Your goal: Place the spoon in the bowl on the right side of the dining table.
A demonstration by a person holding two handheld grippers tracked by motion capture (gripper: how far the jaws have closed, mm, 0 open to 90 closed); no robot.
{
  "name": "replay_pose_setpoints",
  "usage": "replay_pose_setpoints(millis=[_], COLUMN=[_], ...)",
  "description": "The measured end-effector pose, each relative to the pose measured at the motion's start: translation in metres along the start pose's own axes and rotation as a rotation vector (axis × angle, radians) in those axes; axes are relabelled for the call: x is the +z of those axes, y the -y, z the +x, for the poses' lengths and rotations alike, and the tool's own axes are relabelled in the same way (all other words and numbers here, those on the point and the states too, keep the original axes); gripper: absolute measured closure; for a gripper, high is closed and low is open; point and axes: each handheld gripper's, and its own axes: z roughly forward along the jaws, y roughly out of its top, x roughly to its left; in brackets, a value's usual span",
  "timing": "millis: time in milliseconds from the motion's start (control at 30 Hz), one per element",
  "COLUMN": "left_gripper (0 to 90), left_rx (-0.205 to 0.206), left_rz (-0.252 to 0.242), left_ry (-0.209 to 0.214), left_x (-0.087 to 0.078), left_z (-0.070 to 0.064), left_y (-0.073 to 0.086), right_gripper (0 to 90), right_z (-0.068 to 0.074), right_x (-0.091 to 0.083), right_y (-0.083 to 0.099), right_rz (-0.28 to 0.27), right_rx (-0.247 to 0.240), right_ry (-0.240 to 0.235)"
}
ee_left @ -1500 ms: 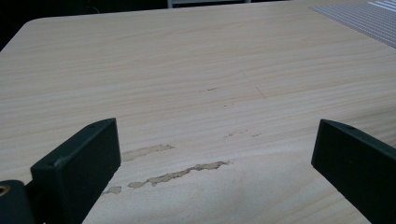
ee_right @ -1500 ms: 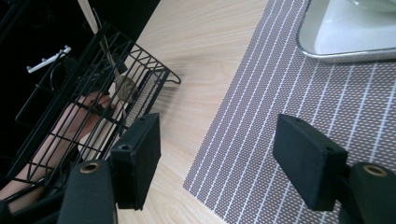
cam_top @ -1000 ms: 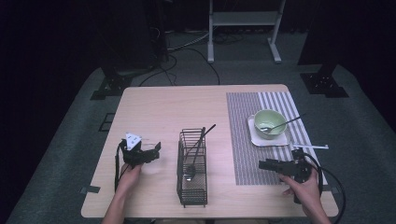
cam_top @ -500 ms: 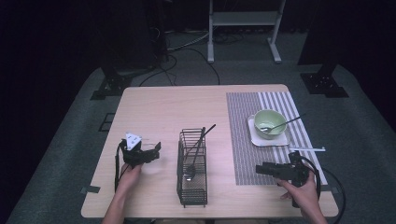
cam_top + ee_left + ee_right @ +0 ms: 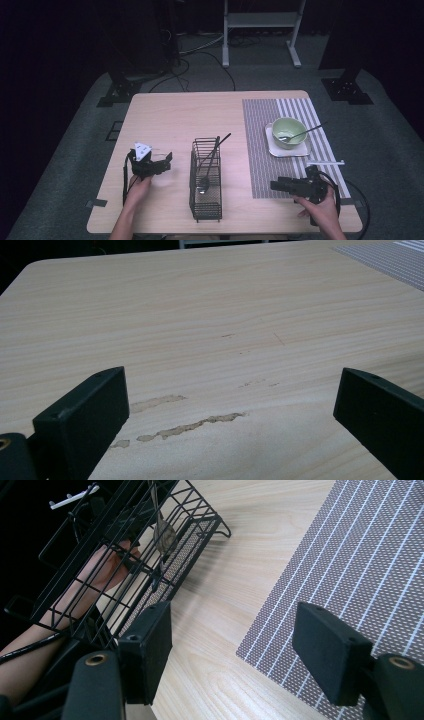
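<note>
Hovering wide open and empty, the right tool (image 5: pixel 276 185) is pointing at the wire basket (image 5: pixel 205 180); it should go slowly toward the spoon (image 5: pixel 209 165) inside.

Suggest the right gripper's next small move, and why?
Probably ease the right gripper on toward the wire basket. Its jaws are open with nothing between them, it sits low over the striped mat's near edge, and it points at the basket, where a spoon leans. The left gripper rests open on bare table.
</note>
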Motion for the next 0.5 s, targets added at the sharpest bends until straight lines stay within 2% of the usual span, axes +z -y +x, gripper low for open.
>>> replay_pose_setpoints(millis=[500], left_gripper=[0.4], left_rx=[-0.002], left_rz=[0.001], left_ry=[-0.001], left_x=[0.0], left_z=[0.0], left_y=[0.0], right_gripper=[30.9], right_z=[-0.002], right_x=[0.006], right_y=[0.011], right_rz=[-0.006], right_rx=[0.013], right_ry=[-0.021])
